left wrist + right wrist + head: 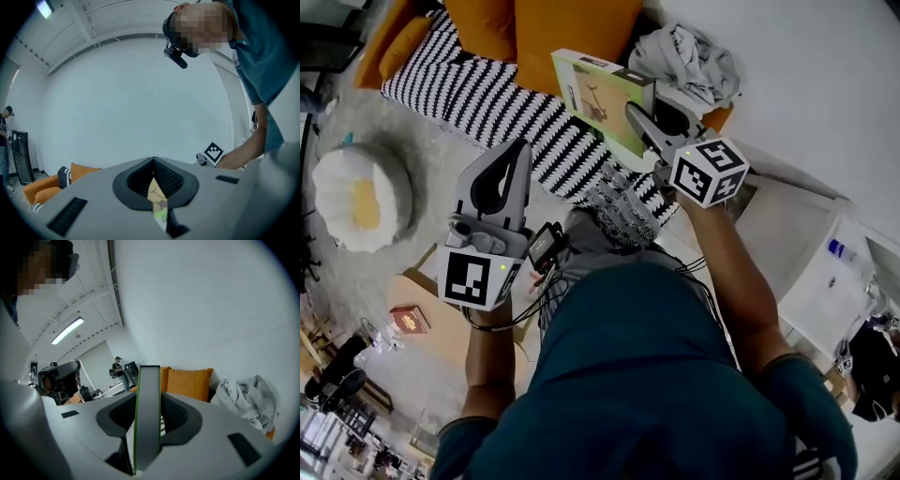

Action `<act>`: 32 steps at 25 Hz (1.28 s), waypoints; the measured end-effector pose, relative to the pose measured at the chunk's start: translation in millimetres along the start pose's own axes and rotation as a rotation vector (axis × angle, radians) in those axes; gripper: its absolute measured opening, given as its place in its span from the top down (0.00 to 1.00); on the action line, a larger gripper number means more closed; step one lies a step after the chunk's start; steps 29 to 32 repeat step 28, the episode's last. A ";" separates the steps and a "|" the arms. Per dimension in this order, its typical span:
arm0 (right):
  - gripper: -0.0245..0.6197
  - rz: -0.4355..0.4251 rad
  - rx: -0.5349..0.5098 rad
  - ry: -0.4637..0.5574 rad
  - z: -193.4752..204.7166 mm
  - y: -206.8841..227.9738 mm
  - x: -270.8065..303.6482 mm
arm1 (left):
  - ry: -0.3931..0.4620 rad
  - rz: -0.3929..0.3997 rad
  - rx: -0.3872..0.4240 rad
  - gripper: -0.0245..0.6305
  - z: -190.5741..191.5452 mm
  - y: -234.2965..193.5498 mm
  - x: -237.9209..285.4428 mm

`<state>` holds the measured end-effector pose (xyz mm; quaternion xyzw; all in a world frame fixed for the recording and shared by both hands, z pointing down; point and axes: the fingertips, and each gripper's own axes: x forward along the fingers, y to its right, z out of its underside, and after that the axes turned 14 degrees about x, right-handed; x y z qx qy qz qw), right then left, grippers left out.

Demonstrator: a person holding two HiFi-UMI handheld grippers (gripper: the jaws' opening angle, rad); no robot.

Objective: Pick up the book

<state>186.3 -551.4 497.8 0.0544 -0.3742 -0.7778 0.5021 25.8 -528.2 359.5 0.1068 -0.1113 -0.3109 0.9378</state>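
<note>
Several orange cushions and a striped blanket lie below and beyond the right hand-held gripper, with a crumpled grey cloth just to its right. The book sits in that hand-held gripper and appears to be clear of the blanket. It stands edge-on and upright between the jaws, with most of its length reaching out past the fingertips. The jaws stand wide because the book is thick, and each pad presses flat on a cover. The left hand-held gripper hangs well to the left of the right one. Its jaws are together with nothing in them, and only a sliver of the far-off book shows through the slit.

The lift looks all but made. The grip is near one end, so the free end will likely try to sag or swing. Doing this step well means keeping steady pressure on the covers, keeping the edge upright, and raising the book smoothly without a jerk. The idle left hand-held gripper should stay clear unless the book starts to slip.
</note>
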 end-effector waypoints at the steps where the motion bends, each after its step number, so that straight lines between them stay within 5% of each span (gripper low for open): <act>1: 0.72 -0.019 -0.028 0.028 -10.2 -9.8 -9.5 | 0.003 -0.003 0.008 0.96 -4.6 1.9 -1.1; 11: 0.72 -0.152 -0.312 0.234 -64.5 -97.6 -101.1 | 0.036 -0.010 0.051 0.96 -42.3 32.0 -15.6; 32: 0.72 -0.254 -0.459 0.371 -86.3 -187.6 -202.5 | 0.023 -0.025 0.088 0.96 -70.3 69.8 -58.4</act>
